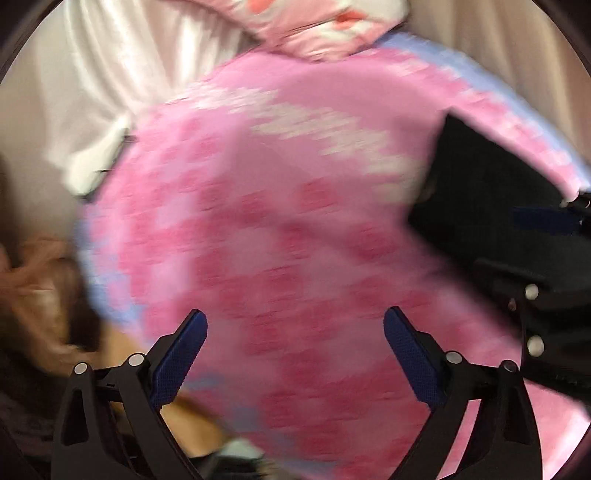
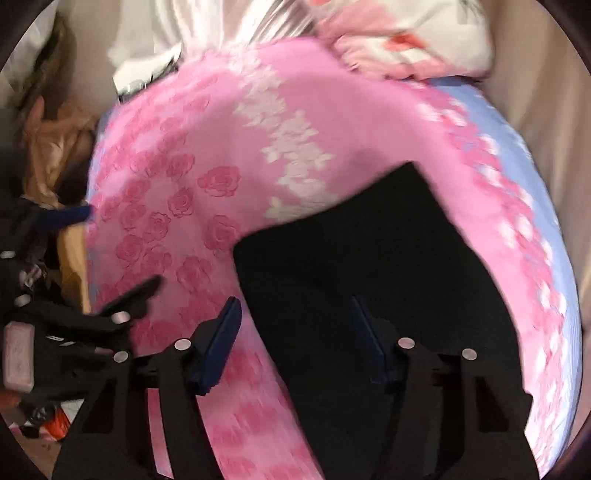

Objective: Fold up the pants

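Spread over your bed, the pink rose-patterned blanket (image 2: 177,206) carries the black folded pants (image 2: 369,258) beneath your released right claw (image 2: 293,317); your left claw (image 1: 295,332) gapes empty.

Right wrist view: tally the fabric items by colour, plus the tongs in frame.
Black pants: 1
Pink rose-print bed cover: 1
White-and-pink floral pillow or quilt: 1
White satin cloth: 1
Tongs: 2, the right tongs open over the pants, the left tongs at the left edge
Total: 6
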Tool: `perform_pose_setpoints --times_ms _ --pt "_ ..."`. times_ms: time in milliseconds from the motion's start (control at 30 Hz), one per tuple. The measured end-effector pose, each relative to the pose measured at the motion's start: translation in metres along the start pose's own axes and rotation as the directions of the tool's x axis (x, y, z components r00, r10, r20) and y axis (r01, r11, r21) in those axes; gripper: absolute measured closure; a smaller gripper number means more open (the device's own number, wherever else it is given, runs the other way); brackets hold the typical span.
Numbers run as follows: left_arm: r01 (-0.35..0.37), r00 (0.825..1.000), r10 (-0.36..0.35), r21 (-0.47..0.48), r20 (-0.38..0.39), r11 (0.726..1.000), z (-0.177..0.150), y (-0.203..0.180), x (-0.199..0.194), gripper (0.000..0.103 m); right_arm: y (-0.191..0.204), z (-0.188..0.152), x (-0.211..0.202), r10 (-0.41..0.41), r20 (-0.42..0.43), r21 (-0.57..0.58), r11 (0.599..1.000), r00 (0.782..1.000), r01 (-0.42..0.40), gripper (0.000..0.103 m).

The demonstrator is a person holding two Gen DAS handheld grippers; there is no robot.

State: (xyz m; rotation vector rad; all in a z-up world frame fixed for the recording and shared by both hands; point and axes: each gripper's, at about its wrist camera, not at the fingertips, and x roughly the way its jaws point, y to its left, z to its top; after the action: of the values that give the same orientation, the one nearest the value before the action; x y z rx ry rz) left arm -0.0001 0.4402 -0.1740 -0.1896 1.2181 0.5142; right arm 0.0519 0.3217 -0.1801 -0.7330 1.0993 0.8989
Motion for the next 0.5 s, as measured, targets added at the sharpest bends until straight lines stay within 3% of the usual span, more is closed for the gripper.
perform_pose_setpoints --times_ms 67,133,200,267,367,400,433,500 --pt "0.035 0.999 -0.035 -0.023 0.001 0.999 -0.005 0.015 0.002 0.007 0.003 0.003 0.019 -0.037 -0.041 -0.019 0.999 0.998 0.037 0.041" --pt "0.046 0.999 -0.046 -0.05 -0.001 0.998 -0.009 0.027 0.0 0.007 0.006 0.008 0.029 -0.06 -0.016 -0.04 0.997 0.998 0.06 0.03" --pt "0.031 1.0 -0.031 -0.064 0.002 0.997 -0.01 0.036 -0.001 0.007 -0.003 0.004 0.023 -0.043 -0.011 -0.016 0.999 0.999 0.043 0.03" --pt "0.026 1.0 -0.026 -0.073 0.002 0.997 -0.009 0.041 -0.001 0.007 -0.013 0.006 0.021 -0.046 -0.012 0.033 0.998 0.999 0.047 0.042" --pt "0.024 1.0 -0.023 -0.071 0.011 0.997 -0.003 0.043 -0.002 0.007 -0.042 0.011 0.015 0.009 0.0 0.184 0.983 1.0 -0.009 0.077" --pt "0.022 1.0 -0.021 -0.068 0.015 0.997 -0.001 0.041 -0.003 0.007 -0.059 0.008 0.011 0.072 0.019 0.269 0.96 0.997 -0.075 0.09" --pt "0.022 1.0 -0.02 -0.062 0.022 0.998 0.003 0.039 -0.004 0.007 -0.082 -0.001 0.004 0.152 0.067 0.391 0.905 0.986 -0.166 0.091" --pt "0.033 0.998 -0.03 -0.043 0.048 0.999 0.014 0.031 -0.01 0.007 -0.109 -0.021 -0.013 0.197 0.154 0.505 0.826 0.968 -0.249 0.092"
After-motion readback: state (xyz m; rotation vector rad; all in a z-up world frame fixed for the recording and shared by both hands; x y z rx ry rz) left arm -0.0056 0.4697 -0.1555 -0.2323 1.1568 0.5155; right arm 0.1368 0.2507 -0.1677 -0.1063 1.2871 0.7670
